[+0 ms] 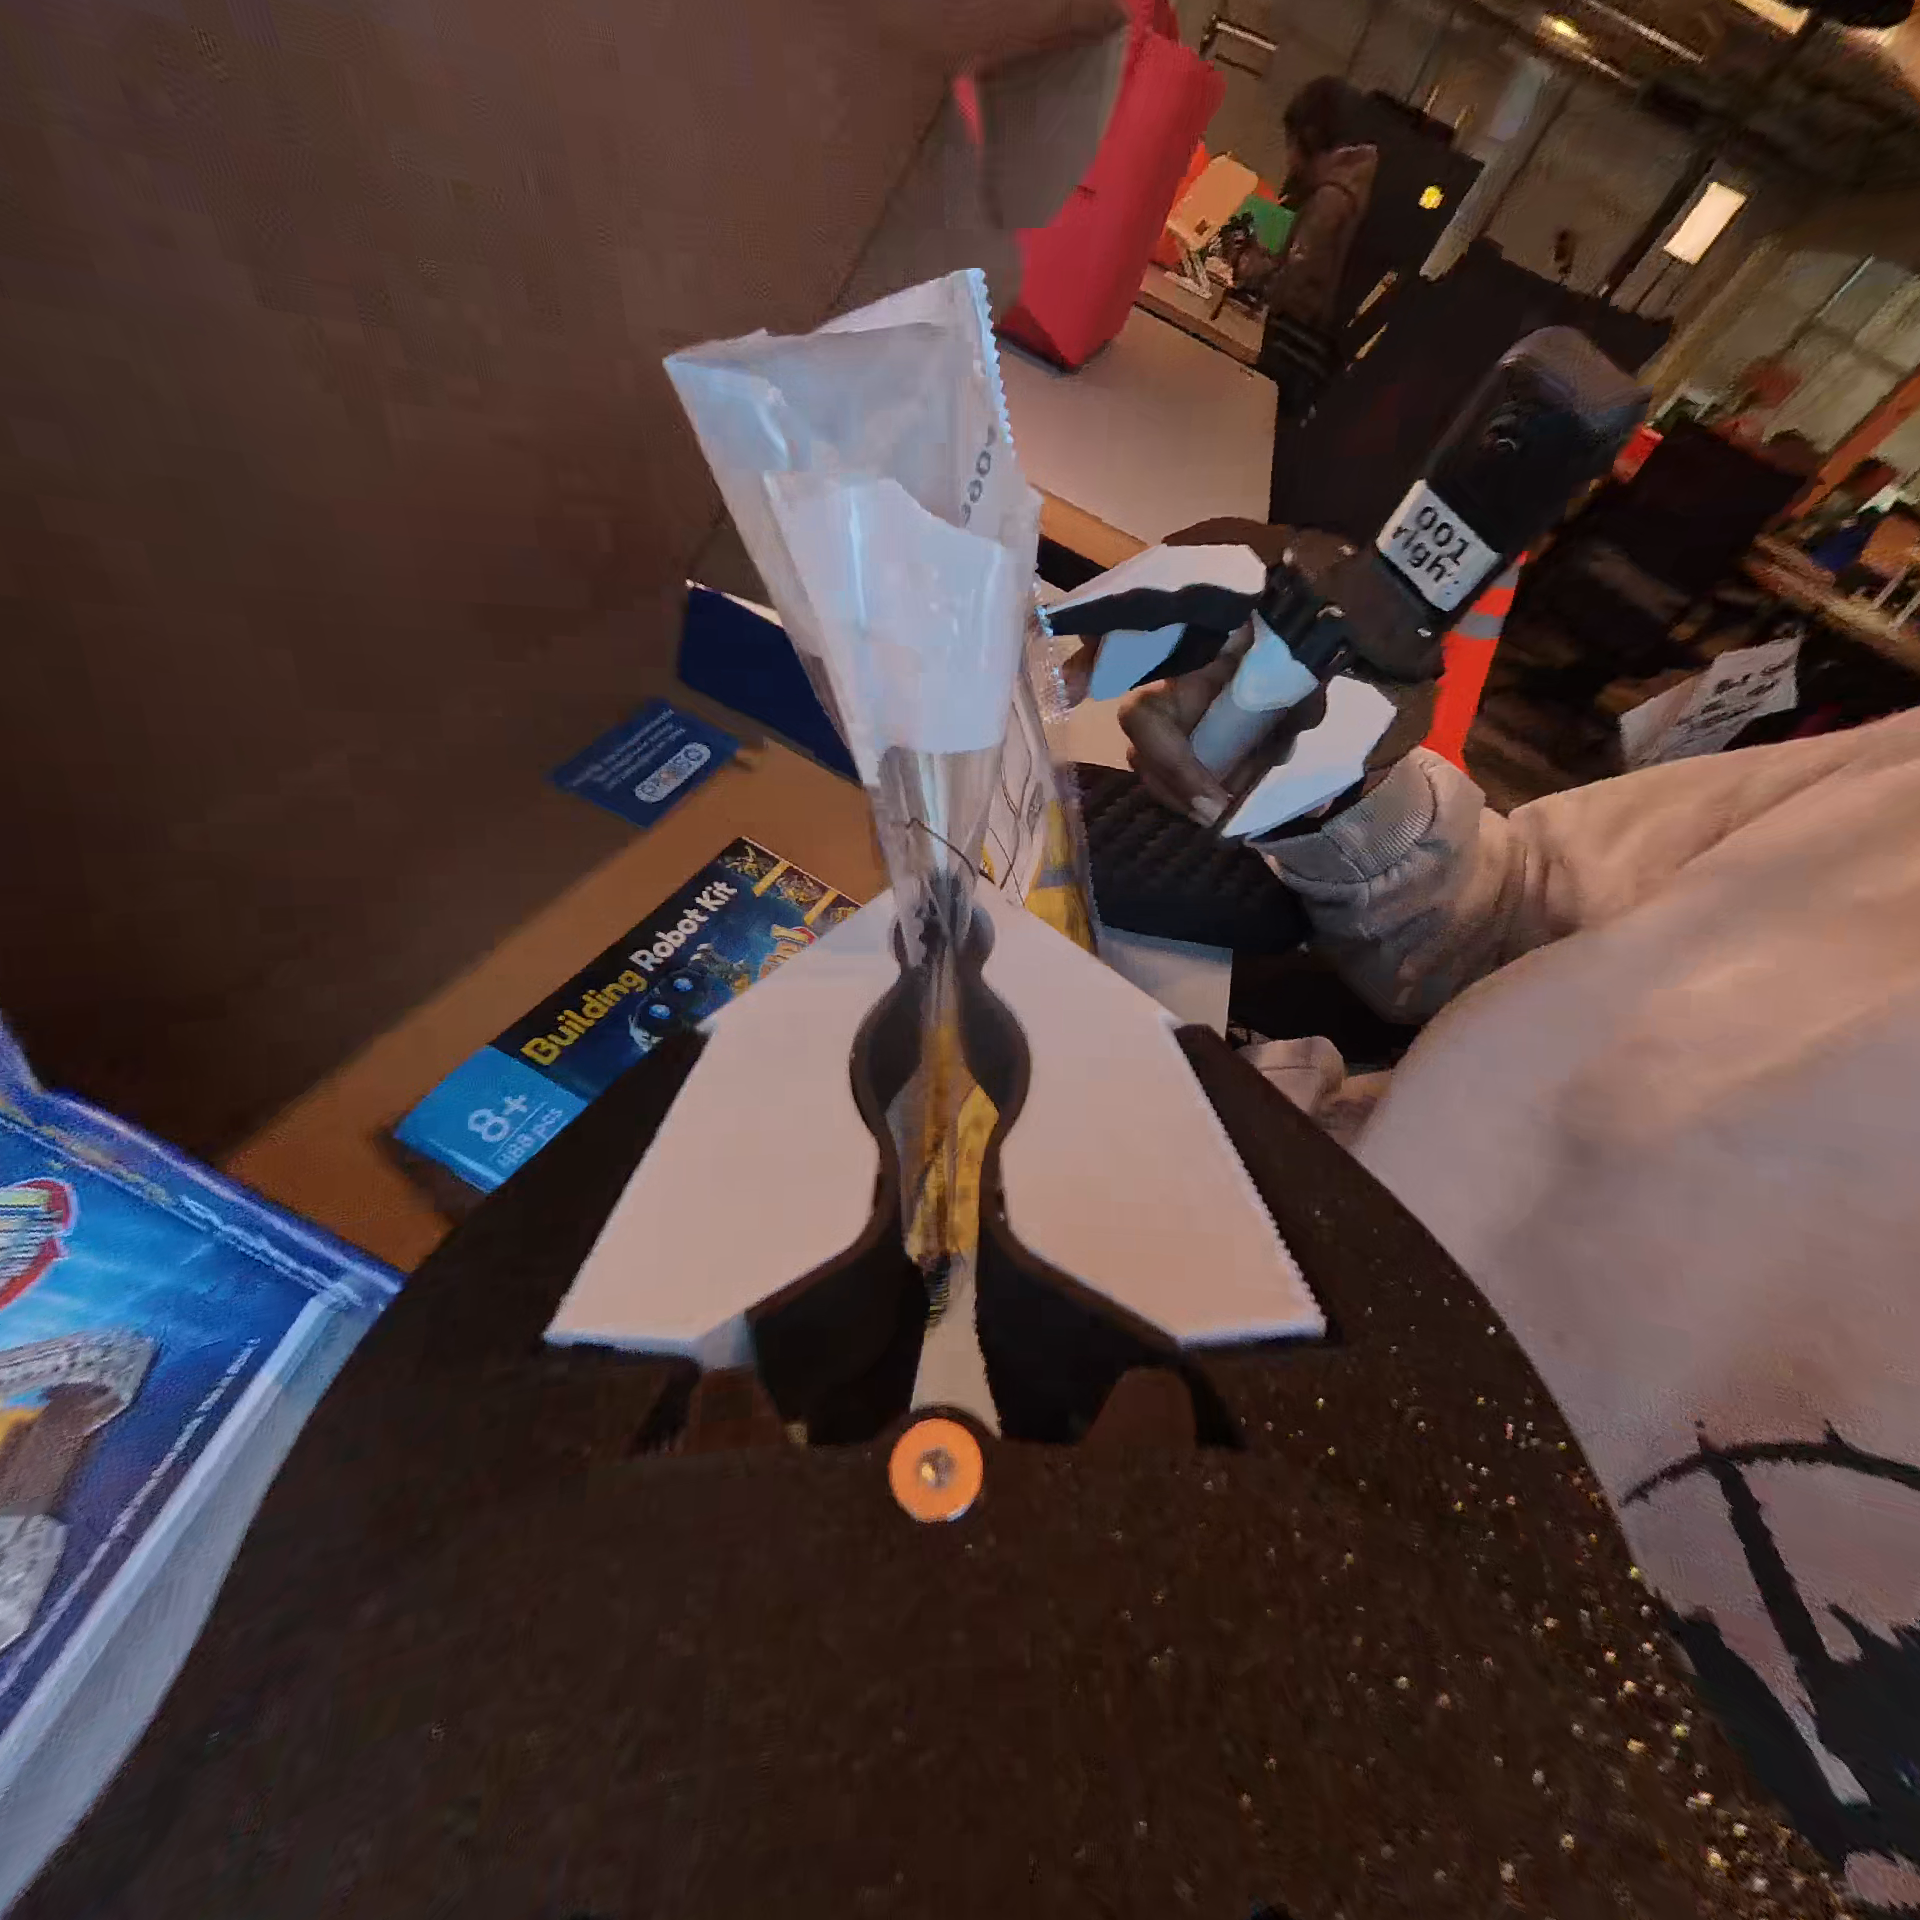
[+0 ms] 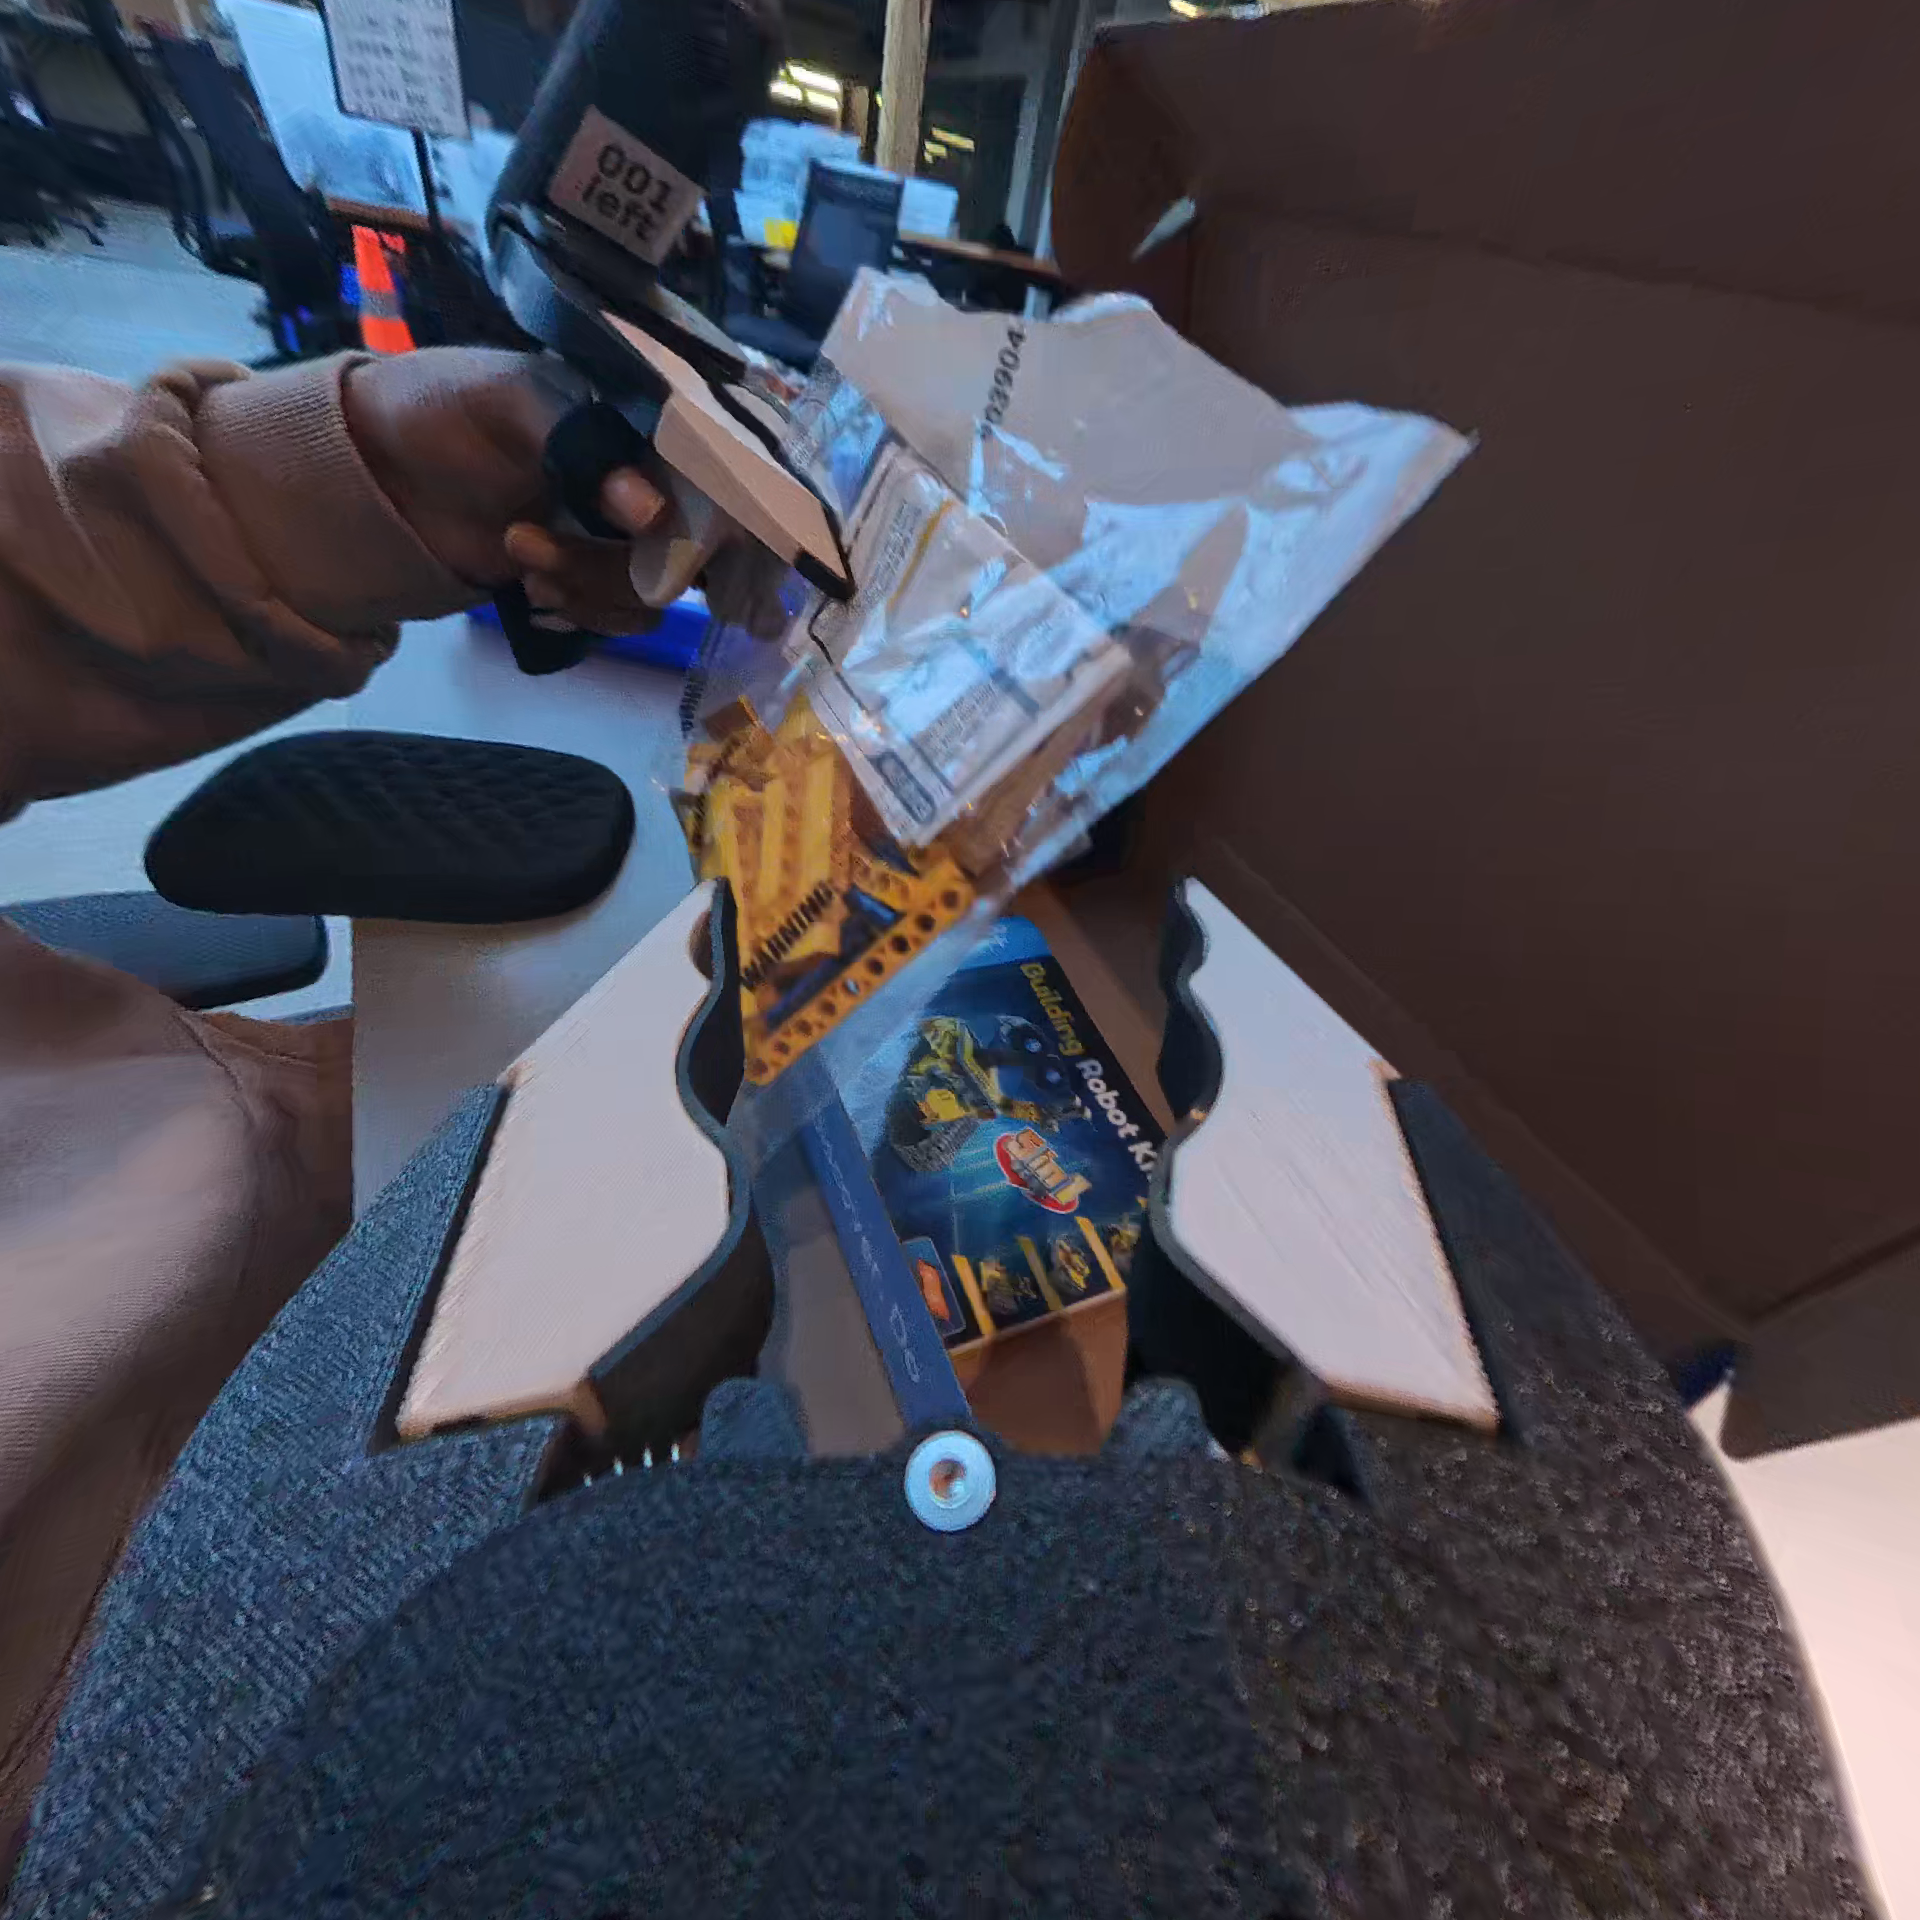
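My left gripper [image 1: 940,935] is shut on the lower part of a clear plastic bag [image 1: 894,540], which stands up in front of it. The bag holds yellow building parts [image 2: 821,862] and a folded paper sheet. In the right wrist view the left gripper [image 2: 831,582] pinches the bag [image 2: 1039,582] at its left edge. My right gripper [image 2: 951,904] is open, with the bag's yellow corner hanging between its jaws, close to the left finger. It also shows in the left wrist view [image 1: 1138,717], just right of the bag.
A large open cardboard box [image 2: 1507,727] rises behind the bag. A blue kit booklet [image 2: 1018,1143] lies on the cardboard below. A blue toy box [image 1: 135,1403] is at the left. A black chair armrest [image 2: 395,821] and a person's sleeves are nearby. Spacing between my two grippers at the tips: around 12 centimetres.
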`<state>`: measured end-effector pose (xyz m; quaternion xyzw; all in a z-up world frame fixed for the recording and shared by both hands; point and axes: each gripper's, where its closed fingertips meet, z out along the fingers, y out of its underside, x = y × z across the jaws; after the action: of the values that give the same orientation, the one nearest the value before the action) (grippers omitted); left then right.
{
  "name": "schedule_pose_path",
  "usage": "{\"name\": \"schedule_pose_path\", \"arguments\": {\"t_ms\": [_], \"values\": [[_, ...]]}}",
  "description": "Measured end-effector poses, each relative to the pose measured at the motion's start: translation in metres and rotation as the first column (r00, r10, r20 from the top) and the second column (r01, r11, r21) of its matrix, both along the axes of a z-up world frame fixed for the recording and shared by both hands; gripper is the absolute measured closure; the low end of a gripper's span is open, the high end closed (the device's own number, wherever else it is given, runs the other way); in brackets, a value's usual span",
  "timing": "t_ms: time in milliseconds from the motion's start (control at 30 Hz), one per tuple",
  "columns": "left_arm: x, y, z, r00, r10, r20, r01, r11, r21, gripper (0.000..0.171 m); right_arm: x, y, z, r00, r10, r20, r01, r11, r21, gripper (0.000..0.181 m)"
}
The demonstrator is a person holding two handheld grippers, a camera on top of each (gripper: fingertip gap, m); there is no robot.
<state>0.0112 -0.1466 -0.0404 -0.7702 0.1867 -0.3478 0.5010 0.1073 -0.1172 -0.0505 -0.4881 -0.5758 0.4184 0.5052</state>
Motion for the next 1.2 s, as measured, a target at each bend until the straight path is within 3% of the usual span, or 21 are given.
{"name": "schedule_pose_path", "arguments": {"t_ms": [167, 200, 267, 367, 500, 567, 633, 733, 833, 900, 1033, 1133, 1200], "values": [[-0.024, 0.047, -0.057, 0.996, 0.077, 0.038, -0.066, 0.969, -0.239, 0.171, -0.01, 0.016, -0.011, 0.994, -0.017, 0.11, 0.012, 0.999, 0.049, 0.101], [-0.029, 0.051, -0.073, 0.997, 0.079, -0.007, -0.078, 0.952, -0.295, 0.171, -0.013, 0.018, -0.014, 0.992, -0.012, 0.129, 0.006, 0.999, 0.048, 0.102], [-0.051, 0.065, -0.099, 0.966, 0.161, -0.202, -0.213, 0.939, -0.271, 0.166, -0.021, 0.019, -0.021, 0.985, 0.017, 0.172, -0.025, 0.999, 0.045, 0.102], [-0.055, 0.069, -0.083, 0.965, 0.202, -0.169, -0.234, 0.95, -0.206, 0.142, -0.036, 0.025, -0.035, 0.966, 0.029, 0.259, -0.052, 0.995, 0.082, 0.102], [-0.089, 0.056, -0.07, 0.894, 0.319, -0.315, -0.359, 0.93, -0.076, 0.117, -0.058, 0.028, -0.056, 0.924, 0.092, 0.37, -0.137, 0.986, 0.096, 0.105], [-0.101, 0.048, -0.06, 0.855, 0.385, -0.349, -0.403, 0.915, 0.021, 0.123, -0.071, 0.031, -0.061, 0.909, 0.116, 0.401, -0.176, 0.978, 0.115, 0.107], [-0.093, 0.039, -0.052, 0.844, 0.381, -0.378, -0.364, 0.924, 0.119, 0.144, -0.089, 0.035, -0.062, 0.9, 0.141, 0.412, -0.213, 0.968, 0.135, 0.108], [-0.078, 0.037, -0.072, 0.827, 0.306, -0.473, -0.309, 0.948, 0.073, 0.144, -0.123, 0.04, -0.069, 0.879, 0.18, 0.441, -0.245, 0.965, 0.094, 0.108], [-0.066, 0.047, -0.093, 0.806, 0.242, -0.54, -0.263, 0.964, 0.038, 0.154, -0.147, 0.049, -0.109, 0.795, 0.169, 0.583, -0.238, 0.97, 0.043, 0.097], [-0.073, 0.056, -0.11, 0.728, 0.22, -0.65, -0.273, 0.962, 0.021, 0.162, -0.152, 0.048, -0.131, 0.732, 0.206, 0.649, -0.185, 0.977, -0.102, 0.093], [-0.102, 0.073, -0.125, 0.482, 0.236, -0.844, -0.316, 0.945, 0.084, 0.171, -0.153, 0.052, -0.139, 0.684, 0.227, 0.694, -0.078, 0.968, -0.239, 0.092], [-0.117, 0.082, -0.126, 0.279, 0.229, -0.933, -0.3, 0.943, 0.141, 0.171, -0.152, 0.054, -0.134, 0.705, 0.228, 0.672, -0.076, 0.966, -0.249, 0.089], [-0.119, 0.084, -0.127, 0.235, 0.204, -0.95, -0.294, 0.947, 0.13, 0.171, -0.147, 0.059, -0.12, 0.75, 0.203, 0.63, -0.098, 0.975, -0.197, 0.085]]}}
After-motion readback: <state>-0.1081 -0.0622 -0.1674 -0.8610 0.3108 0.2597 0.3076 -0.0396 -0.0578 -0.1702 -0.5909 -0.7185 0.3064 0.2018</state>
